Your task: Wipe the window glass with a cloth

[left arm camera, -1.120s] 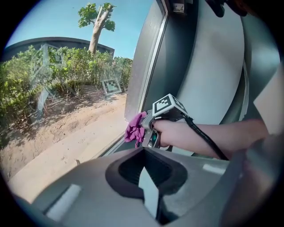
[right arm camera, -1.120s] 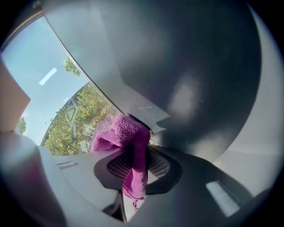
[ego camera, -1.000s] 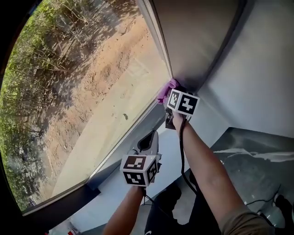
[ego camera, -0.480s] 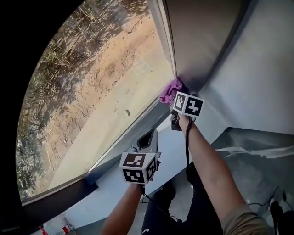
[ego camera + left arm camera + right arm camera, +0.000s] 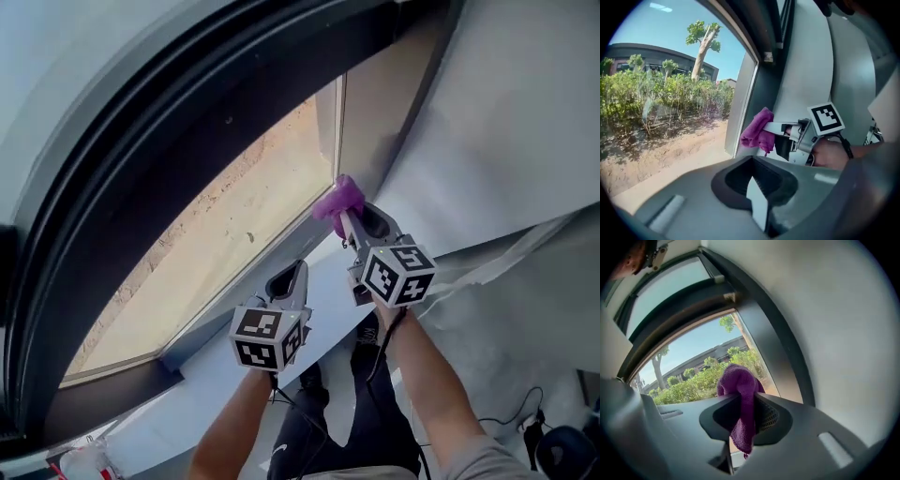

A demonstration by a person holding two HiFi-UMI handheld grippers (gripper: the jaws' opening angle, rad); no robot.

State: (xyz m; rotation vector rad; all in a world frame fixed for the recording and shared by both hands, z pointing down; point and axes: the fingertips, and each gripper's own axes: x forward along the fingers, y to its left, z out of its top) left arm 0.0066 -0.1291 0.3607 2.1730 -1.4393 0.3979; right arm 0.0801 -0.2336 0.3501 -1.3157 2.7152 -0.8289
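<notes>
The purple cloth is bunched into a soft wad at the lower right corner of the window glass, apparently touching the pane or the frame post there, though contact cannot be confirmed. The right gripper pinches it: in the right gripper view a fold of the cloth is clamped between the two jaws, with a rounded lump standing ahead of them and a loose tail hanging below. It looks light and limp, likely to drag and fold instead of sliding flat, so the lump ahead of the jaws should be the part that meets the glass. A grip low on the wad, as here, probably keeps the hard jaws off the pane. The left gripper hangs below the glass, near its bottom edge and left of the cloth, with its jaws pressed together on nothing. Its own view looks across at the cloth and the right gripper. Right of the glass stands a grey frame post, then a pale wall. The thick dark frame arches over the top of the glass. Post and bottom frame box in the corner, and would likely block any stroke right or down.
</notes>
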